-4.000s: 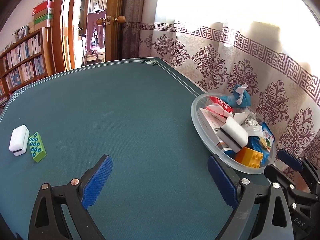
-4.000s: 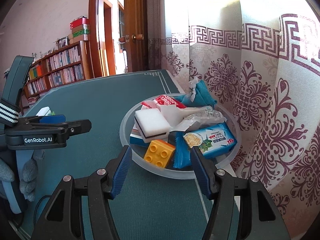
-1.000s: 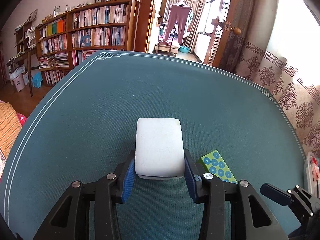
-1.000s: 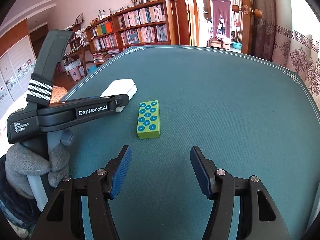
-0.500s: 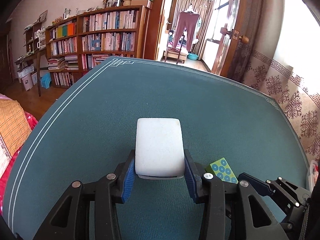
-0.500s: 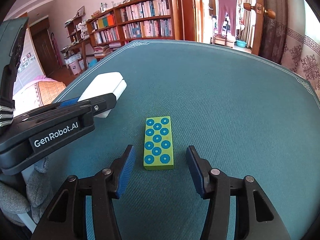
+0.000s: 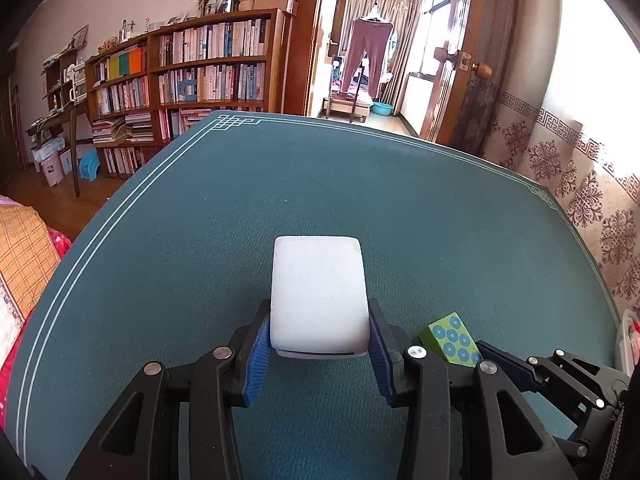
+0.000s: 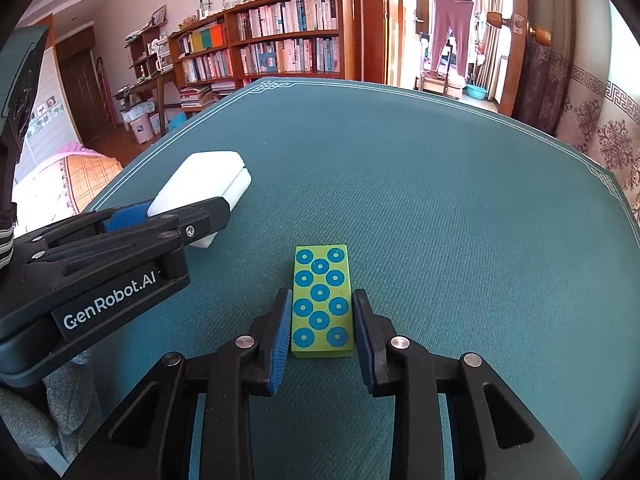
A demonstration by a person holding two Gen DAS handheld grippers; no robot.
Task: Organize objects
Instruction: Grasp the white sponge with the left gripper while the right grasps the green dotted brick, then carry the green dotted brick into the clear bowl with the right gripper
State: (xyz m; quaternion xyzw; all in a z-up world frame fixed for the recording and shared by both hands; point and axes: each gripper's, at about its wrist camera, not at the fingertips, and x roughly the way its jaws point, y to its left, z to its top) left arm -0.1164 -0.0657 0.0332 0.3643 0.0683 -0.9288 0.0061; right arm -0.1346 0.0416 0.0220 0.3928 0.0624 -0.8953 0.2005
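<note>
Left hand-held gripper: blue pads pressed against both long sides of a white sponge block, clamped on it. The block lies flat on the teal tabletop, its near end between the pads and its far end sticking out beyond them. In the right wrist view the same gripper enters from the left, with the white block in its grip and a grey-gloved hand below it.

Right hand-held gripper: pads closed in on the long sides of a green block with blue dots, clamped on it. The block lies flat on the tabletop, long axis pointing away, near end level with the pads.

Relative position: the green block sits just right of the white block, apart from it. The right gripper reaches it from the lower right.

Far left: bookshelf. Far right: patterned curtain.
</note>
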